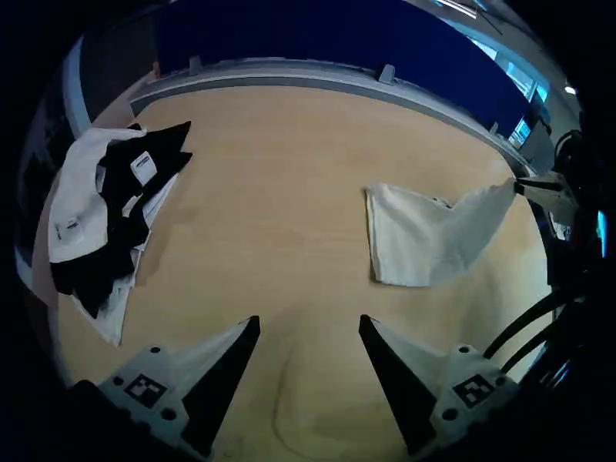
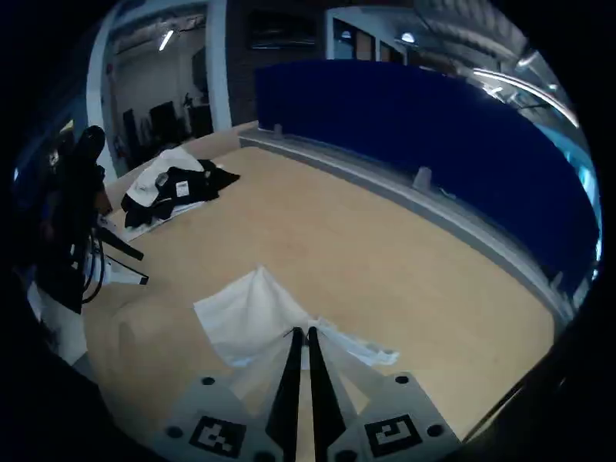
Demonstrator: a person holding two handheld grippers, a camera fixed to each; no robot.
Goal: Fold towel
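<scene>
The white towel [image 1: 420, 239] [image 2: 250, 312] lies on the right part of the wooden table [image 1: 292, 169], mostly flat, with its right corner pulled up off the surface. The right gripper [image 2: 303, 333] [image 1: 517, 185] pinches that raised corner, its fingers drawn narrow on the cloth. The left gripper [image 1: 309, 319] hovers over the near edge of the table, spread wide and holding nothing. A pile of black and white clothes [image 1: 115, 223] [image 2: 173, 189] sits on the far left, well apart from the towel. A blue partition [image 1: 323, 38] lines the table's far edge.
</scene>
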